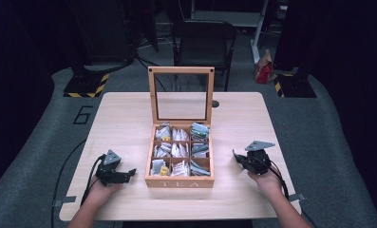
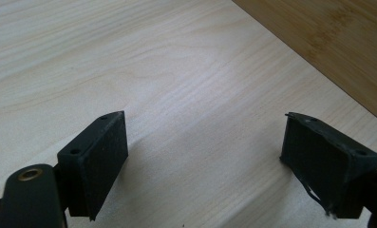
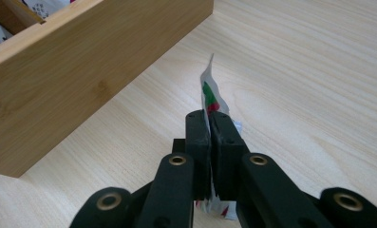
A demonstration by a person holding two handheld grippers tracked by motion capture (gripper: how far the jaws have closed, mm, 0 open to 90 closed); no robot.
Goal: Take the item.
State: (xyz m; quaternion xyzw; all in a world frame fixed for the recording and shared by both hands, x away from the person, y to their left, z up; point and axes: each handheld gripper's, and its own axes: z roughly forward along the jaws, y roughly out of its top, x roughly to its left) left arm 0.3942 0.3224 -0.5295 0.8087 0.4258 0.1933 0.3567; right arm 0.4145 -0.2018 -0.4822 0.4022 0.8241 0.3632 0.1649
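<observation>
— Where do we see our left gripper (image 1: 129, 173)?
— Low over the counter (image 1: 238, 118), held in our left hand (image 1: 100, 189), its fingers (image 2: 98, 164) spread wide apart.
— And our right gripper (image 3: 209, 124)?
— Its fingers pressed together on a sachet (image 3: 210, 92), our right hand (image 1: 267, 179) behind it.

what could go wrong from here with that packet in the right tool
The right tool pinches a thin tea packet edge-on, with much of it standing free past the jaws, so it may bend or slip out. The tea box has a tall lid standing upright; a hand reaching over the compartments could knock it shut. The compartments look crowded, so the packet could snag going in.
</observation>
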